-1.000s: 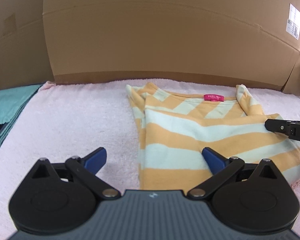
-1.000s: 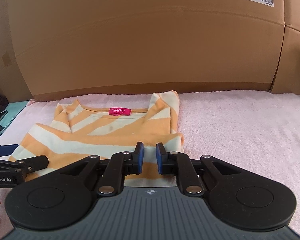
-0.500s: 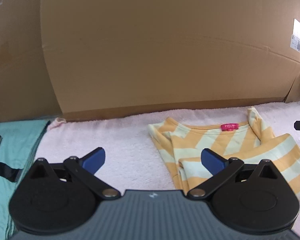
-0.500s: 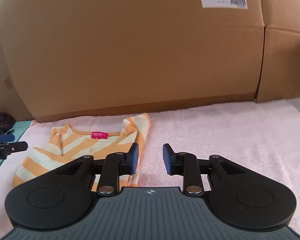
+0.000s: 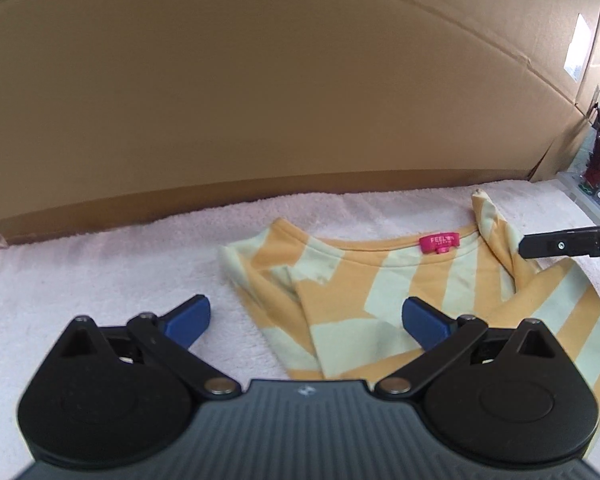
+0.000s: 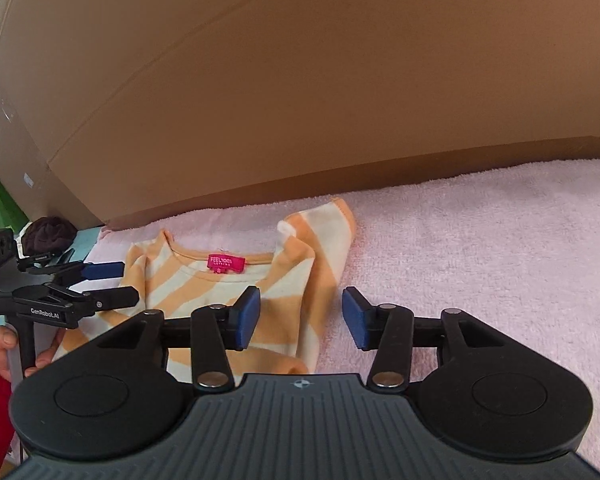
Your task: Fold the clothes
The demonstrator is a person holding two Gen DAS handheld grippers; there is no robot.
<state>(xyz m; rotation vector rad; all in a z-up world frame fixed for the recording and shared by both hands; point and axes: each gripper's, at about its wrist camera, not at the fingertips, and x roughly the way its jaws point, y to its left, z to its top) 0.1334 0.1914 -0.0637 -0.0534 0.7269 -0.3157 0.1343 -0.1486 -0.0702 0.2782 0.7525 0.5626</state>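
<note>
The orange-and-cream striped T-shirt lies on the pink terry towel that covers the work surface, its neckline with the pink label turned toward the cardboard wall at the back. Both sides are already turned inward over the body, so the shirt makes a narrow, roughly rectangular shape; one sleeve end sticks out past the collar toward the cardboard, and the folded left edge shows a doubled layer. That shape suits a partly folded garment, though whether more folds are wanted, or it is being opened again, cannot be settled from this alone. The left gripper hovers low over the shirt's near-left edge with its blue pads spread wide and nothing between them; such a low, open stance fits either just having let cloth go or lining up on an edge. The right gripper is likewise released, its pads parted over the shirt's right border where cloth meets towel, holding nothing. In the right wrist view a hand grips the left tool's handle beside a red sleeve. As for containers, none holding anything can be made out: the big cardboard boxes serve only as a backdrop, and their insides are hidden. A dark bundle sits at the far left beyond the towel, beside a strip of turquoise cloth.
</note>
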